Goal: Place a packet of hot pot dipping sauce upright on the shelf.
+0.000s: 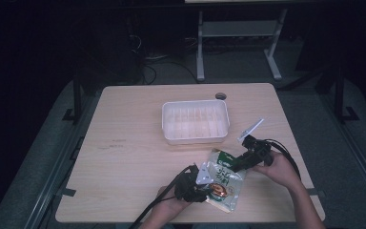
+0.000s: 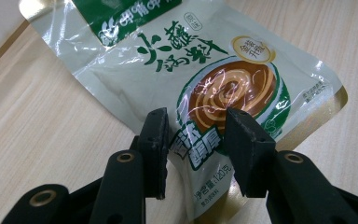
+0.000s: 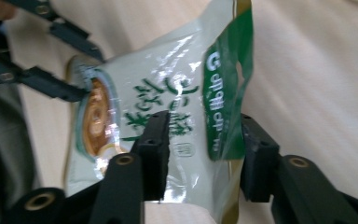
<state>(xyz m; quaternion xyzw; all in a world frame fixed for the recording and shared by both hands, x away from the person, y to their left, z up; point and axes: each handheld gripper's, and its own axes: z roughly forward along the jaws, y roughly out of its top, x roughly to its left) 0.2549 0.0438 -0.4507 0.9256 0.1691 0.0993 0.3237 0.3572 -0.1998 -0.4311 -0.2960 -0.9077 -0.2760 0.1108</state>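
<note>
The pale wooden counter (image 1: 133, 143) carries a white rectangular plastic tray (image 1: 195, 121) at its middle. Just nearer the person lies a glossy white-and-green foil food pouch (image 1: 223, 183) printed with a brown swirl. The left tool (image 2: 196, 140) is clenched on the pouch's lower edge. The right tool (image 3: 203, 140) has its jaws on either side of the green top end; I cannot tell whether its pads press the foil.

We see bare tabletop (image 1: 128, 152) left of the pouch (image 1: 224, 183); the white tray (image 1: 195, 121) (mid-table) blocks passage just behind it.
</note>
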